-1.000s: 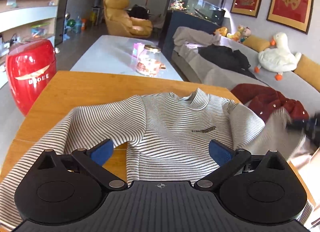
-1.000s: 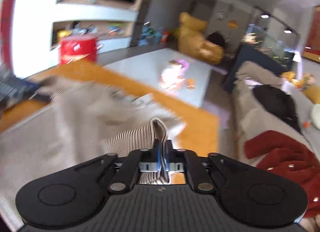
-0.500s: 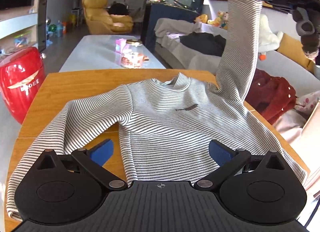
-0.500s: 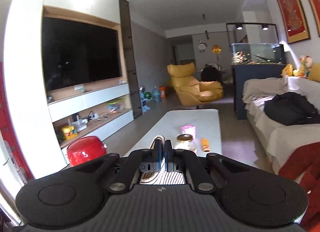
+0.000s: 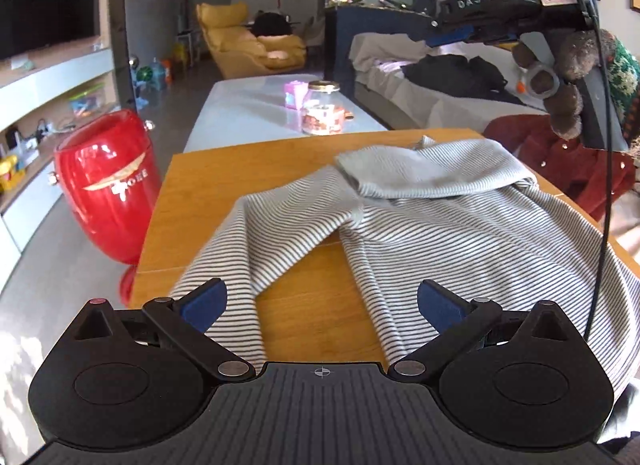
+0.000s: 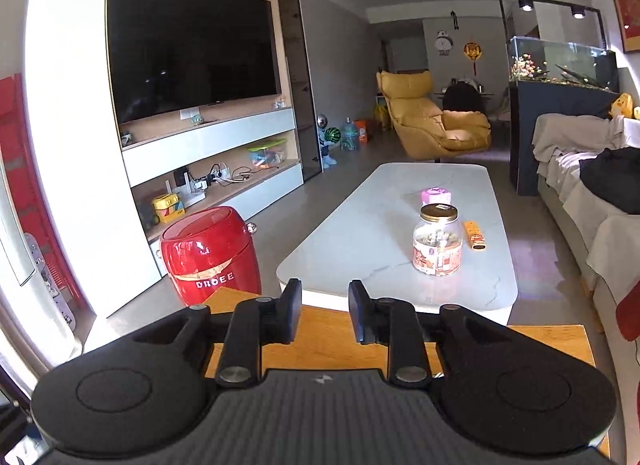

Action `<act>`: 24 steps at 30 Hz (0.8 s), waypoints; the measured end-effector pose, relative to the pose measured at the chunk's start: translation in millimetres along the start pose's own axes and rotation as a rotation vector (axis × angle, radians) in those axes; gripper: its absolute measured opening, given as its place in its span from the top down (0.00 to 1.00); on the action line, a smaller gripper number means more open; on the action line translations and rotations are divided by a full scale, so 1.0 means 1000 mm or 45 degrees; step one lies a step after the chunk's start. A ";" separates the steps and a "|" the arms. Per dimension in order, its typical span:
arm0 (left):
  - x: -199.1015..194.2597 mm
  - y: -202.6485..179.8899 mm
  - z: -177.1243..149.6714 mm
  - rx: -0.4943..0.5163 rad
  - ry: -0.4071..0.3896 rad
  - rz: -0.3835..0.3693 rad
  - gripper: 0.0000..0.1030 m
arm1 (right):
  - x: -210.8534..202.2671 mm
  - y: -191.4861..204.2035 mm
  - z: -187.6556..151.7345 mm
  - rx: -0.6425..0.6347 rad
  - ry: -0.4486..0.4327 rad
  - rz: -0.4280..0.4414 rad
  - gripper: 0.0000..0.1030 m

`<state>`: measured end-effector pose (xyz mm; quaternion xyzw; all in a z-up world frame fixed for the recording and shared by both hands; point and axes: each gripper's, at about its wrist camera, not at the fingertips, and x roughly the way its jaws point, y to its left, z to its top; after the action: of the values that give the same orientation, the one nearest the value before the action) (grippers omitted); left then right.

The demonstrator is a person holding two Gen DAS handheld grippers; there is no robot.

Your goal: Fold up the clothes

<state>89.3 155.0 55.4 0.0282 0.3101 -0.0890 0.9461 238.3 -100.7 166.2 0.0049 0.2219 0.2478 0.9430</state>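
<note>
We see two black plastic grippers w/ ribbed bodies, round side discs, silver screws & blue pads: left gripper [image 5: 322, 301], right gripper [image 6: 325, 311] marked "DAS" w/ black cable, held by a hand [image 5: 560, 77] w/ green patterned sleeve.

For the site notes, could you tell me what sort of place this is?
Most likely a home living room: a wall-mounted television, a yellow armchair and a sofa strewn with clothes.

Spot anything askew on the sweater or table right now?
The striped sweater is only half folded: one sleeve lies across the chest, the other sleeve trails out over the wooden table. Its right side overhangs the table edge. Nothing spilled or damaged.
</note>
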 end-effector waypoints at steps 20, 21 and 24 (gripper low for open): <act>-0.048 0.095 0.040 -0.440 -0.255 0.181 0.00 | 0.072 0.160 -0.170 1.136 0.820 0.846 0.67; -0.049 0.097 0.039 -0.447 -0.254 0.184 0.00 | 0.076 0.161 -0.171 1.157 0.806 0.811 0.67; -0.054 0.101 0.036 -0.452 -0.252 0.188 0.00 | 0.086 0.165 -0.173 1.163 0.763 0.690 0.72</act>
<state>85.7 258.8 116.1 -0.1252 0.2235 0.0343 0.9660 155.9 66.7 -6.3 0.3954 0.5524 0.3491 0.6455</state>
